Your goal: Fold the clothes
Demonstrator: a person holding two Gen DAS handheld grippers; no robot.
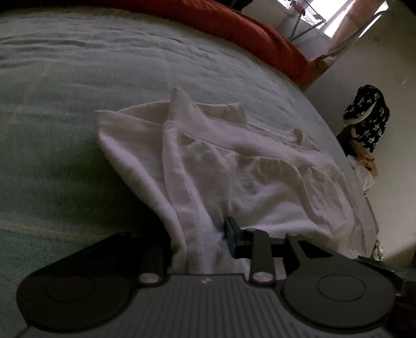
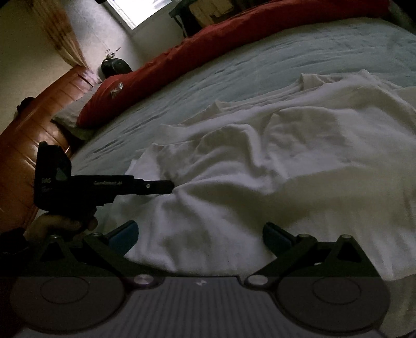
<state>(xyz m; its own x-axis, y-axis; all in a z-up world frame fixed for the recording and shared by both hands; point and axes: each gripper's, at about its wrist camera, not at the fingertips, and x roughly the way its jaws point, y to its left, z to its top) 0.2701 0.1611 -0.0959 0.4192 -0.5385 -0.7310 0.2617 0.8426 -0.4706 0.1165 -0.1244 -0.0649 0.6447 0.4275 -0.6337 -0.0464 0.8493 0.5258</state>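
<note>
**White garment bunched on the bed, left gripper clamped on it**

Here we are over the bed (image 1: 65,109), a wide pale blue-green sheet, lightly rippled, filling most of both views. The light is dim. On the sheet lies the white garment (image 1: 208,166), crumpled, with raised folds and a hemmed edge curling across its middle. It sits near the bed's edge, and in the right wrist view it spreads broadly across the sheet (image 2: 286,161).

The left gripper (image 1: 208,241) has cloth between its fingers: a thick bunch of white fabric runs down between them, the blue-padded finger (image 1: 231,234) pressed against it, the other one hidden behind the fold. From the right wrist view, that same left gripper (image 2: 166,186) pokes into the garment's near edge, with a hand (image 2: 62,223) wrapped around its handle below.

The right gripper (image 2: 200,239) is spread wide, one blue-tipped finger (image 2: 124,234) on either side of the cloth, nothing between them but the garment lying underneath.

Around the room: a red duvet (image 2: 234,33) heaped along the far side of the bed, a grey pillow (image 2: 70,117) beside it, a wooden headboard (image 2: 33,135), a bright window (image 2: 140,10) and a pale curtain (image 1: 348,28). Off the bed's edge stands a black patterned bag (image 1: 369,117) against the light wall.
</note>
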